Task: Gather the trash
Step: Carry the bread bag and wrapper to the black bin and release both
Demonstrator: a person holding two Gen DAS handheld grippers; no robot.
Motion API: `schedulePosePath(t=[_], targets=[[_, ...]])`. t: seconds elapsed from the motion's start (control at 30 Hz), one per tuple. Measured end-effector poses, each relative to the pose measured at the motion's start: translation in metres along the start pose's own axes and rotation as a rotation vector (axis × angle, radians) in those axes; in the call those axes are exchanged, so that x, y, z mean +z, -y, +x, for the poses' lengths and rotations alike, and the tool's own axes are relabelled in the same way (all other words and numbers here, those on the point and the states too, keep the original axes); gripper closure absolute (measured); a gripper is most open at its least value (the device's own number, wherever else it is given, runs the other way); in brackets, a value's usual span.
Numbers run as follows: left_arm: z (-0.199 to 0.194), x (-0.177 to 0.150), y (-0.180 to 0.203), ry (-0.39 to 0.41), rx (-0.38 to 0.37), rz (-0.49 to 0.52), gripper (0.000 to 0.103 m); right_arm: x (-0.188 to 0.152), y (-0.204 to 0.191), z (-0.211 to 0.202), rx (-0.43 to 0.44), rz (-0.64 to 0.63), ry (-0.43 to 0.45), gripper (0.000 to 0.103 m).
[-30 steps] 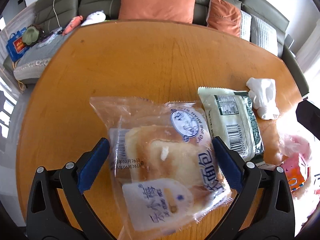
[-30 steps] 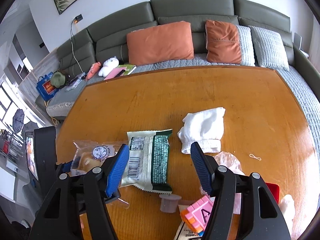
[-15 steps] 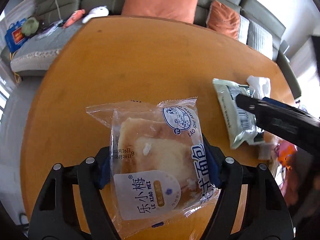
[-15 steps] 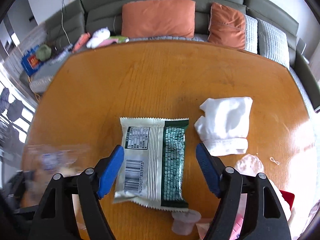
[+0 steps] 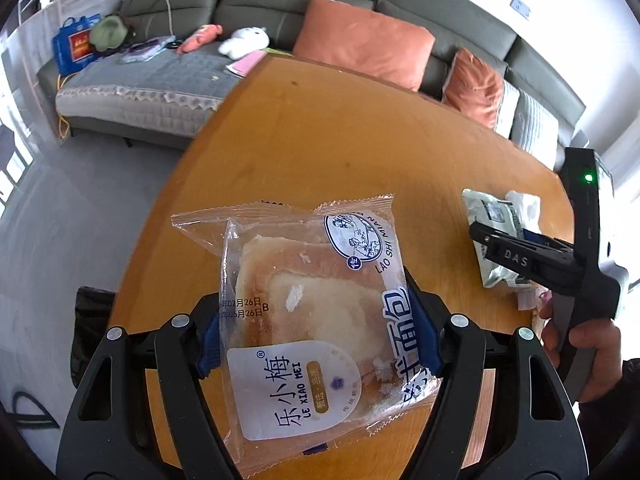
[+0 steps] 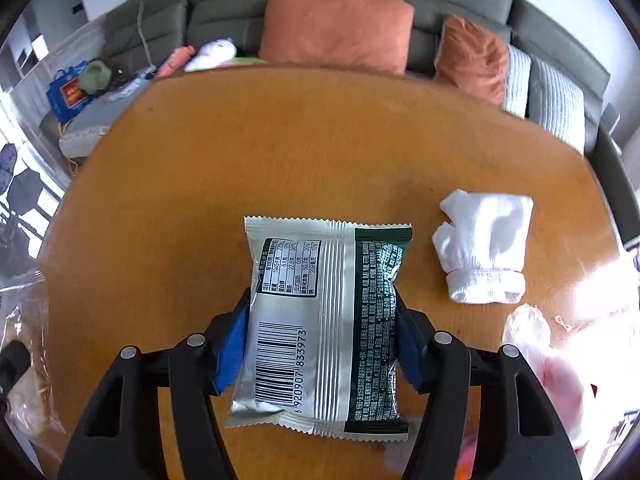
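Observation:
My left gripper is shut on a clear bread packet and holds it lifted above the near left edge of the round wooden table. My right gripper is closed onto a silver and green snack packet that lies on the table. In the left wrist view the right gripper sits over that snack packet at the right. The bread packet shows blurred at the left edge of the right wrist view.
A white folded cloth lies right of the snack packet. Pink crumpled plastic lies at the near right. A grey sofa with orange cushions stands behind the table. A dark bin stands on the floor left of the table.
My left gripper has closed on the bread packet and lifted it off the table toward the left. My right gripper has moved forward and closed its jaws onto the snack packet.

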State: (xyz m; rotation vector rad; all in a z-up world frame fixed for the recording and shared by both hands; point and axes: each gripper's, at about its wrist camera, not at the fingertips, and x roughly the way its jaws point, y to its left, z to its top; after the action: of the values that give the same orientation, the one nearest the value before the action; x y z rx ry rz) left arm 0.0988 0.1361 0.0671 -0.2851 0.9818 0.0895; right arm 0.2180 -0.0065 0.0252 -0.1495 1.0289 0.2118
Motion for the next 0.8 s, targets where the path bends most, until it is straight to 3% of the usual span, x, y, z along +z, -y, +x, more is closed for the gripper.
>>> schedulePosePath(t=[0.27, 0.47, 0.8], targets=[[-0.040, -0.021, -0.044, 0.028, 0.027, -0.027, 0.032, -0.009, -0.071, -0.049, 0.074, -0.068, 0.053, 0.039], [-0.075, -0.042, -0.101, 0.058, 0.074, -0.082, 0.032, -0.019, -0.141, -0.072, 0.161, -0.141, 0.067, 0.039], [-0.117, -0.090, -0.215, 0.071, 0.220, -0.236, 0.032, -0.037, -0.285, -0.098, 0.350, -0.332, 0.057, 0.039]])
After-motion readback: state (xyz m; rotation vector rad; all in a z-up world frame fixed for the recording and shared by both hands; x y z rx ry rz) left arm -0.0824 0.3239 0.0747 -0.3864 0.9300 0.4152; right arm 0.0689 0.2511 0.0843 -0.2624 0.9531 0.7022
